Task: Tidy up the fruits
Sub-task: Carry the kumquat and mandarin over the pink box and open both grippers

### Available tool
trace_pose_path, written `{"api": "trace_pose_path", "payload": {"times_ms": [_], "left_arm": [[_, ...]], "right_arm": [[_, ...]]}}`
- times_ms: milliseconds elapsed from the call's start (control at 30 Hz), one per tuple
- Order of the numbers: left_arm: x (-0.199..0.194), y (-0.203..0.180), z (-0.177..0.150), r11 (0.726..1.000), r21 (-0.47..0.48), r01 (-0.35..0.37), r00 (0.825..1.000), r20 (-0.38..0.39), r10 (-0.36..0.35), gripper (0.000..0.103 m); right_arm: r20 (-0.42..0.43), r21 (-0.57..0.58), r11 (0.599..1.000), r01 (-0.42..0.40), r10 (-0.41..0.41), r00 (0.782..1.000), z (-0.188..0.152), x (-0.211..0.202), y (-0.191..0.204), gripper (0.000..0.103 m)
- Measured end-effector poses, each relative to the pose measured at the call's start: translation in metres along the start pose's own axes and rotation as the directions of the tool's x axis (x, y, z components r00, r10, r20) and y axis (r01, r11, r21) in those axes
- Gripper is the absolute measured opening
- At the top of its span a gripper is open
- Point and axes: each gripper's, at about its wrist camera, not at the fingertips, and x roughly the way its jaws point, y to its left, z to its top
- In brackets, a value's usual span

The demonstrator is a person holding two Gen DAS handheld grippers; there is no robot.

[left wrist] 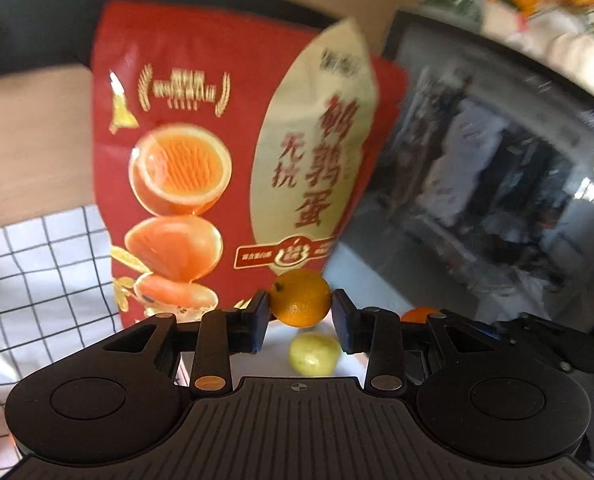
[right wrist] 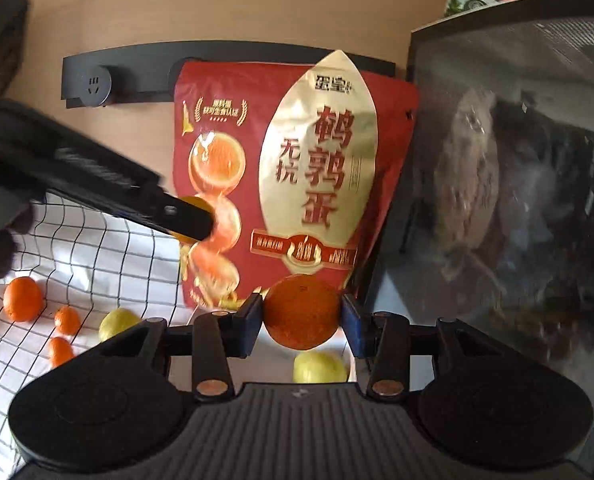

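Fruits are split between the two grippers and the checked cloth below them. The left gripper (left wrist: 300,314) has its jaws closed on a small orange citrus (left wrist: 301,298), pads pressing its two sides, the fruit held clear of the surface. The right gripper (right wrist: 301,322) is clamped the same way on a larger, darker orange (right wrist: 301,312), which fills the gap between its blue pads.

Beneath each held fruit lies a yellow-green fruit (right wrist: 320,367) on a pale surface with a thin raised edge at its right; whether that is a plate or tray cannot be told, as the gripper bodies cover most of it. In the left wrist view a sliver of another orange fruit (left wrist: 419,314) shows just behind the right finger.

On the white checked cloth (right wrist: 97,256), toward the left edge of the counter, sit a medium orange (right wrist: 22,299), two small oranges (right wrist: 67,320) near it, and a second yellow-green fruit (right wrist: 118,322) nearer the middle. They lie loose, apart from one another, in no container.

A red snack bag (right wrist: 293,184) with gold lettering stands upright at the back of the wooden counter (right wrist: 217,12), leaning against a black strip with a socket (right wrist: 93,82). Just beside the bag, on the right, stands a dark glossy box (right wrist: 517,184) with a reflective face. In the right wrist view the left gripper reaches in from the left edge, its citrus in front of the bag.
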Motion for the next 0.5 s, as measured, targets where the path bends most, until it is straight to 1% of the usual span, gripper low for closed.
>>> {"api": "trace_pose_path", "payload": {"times_ms": [100, 200, 267, 300, 367, 467, 500], "left_arm": [[0.043, 0.003, -0.008, 0.999, 0.012, -0.043, 0.996, -0.073, 0.044, 0.039], [0.084, 0.004, -0.030, 0.997, 0.050, -0.056, 0.986, -0.157, 0.063, 0.039], [0.103, 0.005, -0.044, 0.995, 0.077, -0.062, 0.977, -0.201, 0.077, 0.040], [0.107, 0.007, -0.049, 0.994, 0.080, -0.071, 0.975, -0.206, 0.086, 0.040], [0.103, 0.017, -0.054, 0.995, 0.043, -0.086, 0.980, -0.177, 0.093, 0.040], [0.080, 0.036, -0.056, 0.994, -0.076, -0.074, 0.990, -0.126, 0.064, 0.039], [0.069, 0.041, -0.057, 0.993, -0.102, -0.065, 0.994, -0.097, 0.055, 0.040]], "right_arm": [[-0.057, 0.006, 1.000, -0.017, 0.017, 0.998, -0.007, 0.021, -0.003, 0.042], [-0.129, 0.020, 0.999, -0.039, 0.041, 0.991, -0.027, 0.040, -0.004, 0.042], [-0.173, 0.015, 0.998, -0.054, 0.056, 0.983, -0.040, 0.050, -0.002, 0.042], [-0.197, 0.011, 0.998, -0.062, 0.063, 0.978, -0.048, 0.056, 0.001, 0.042], [-0.229, -0.001, 0.997, -0.071, 0.069, 0.971, -0.058, 0.064, 0.005, 0.042], [-0.257, -0.010, 0.996, -0.086, 0.081, 0.963, -0.067, 0.077, 0.012, 0.042], [-0.267, -0.009, 0.996, -0.091, 0.085, 0.960, -0.069, 0.082, 0.015, 0.042]]}}
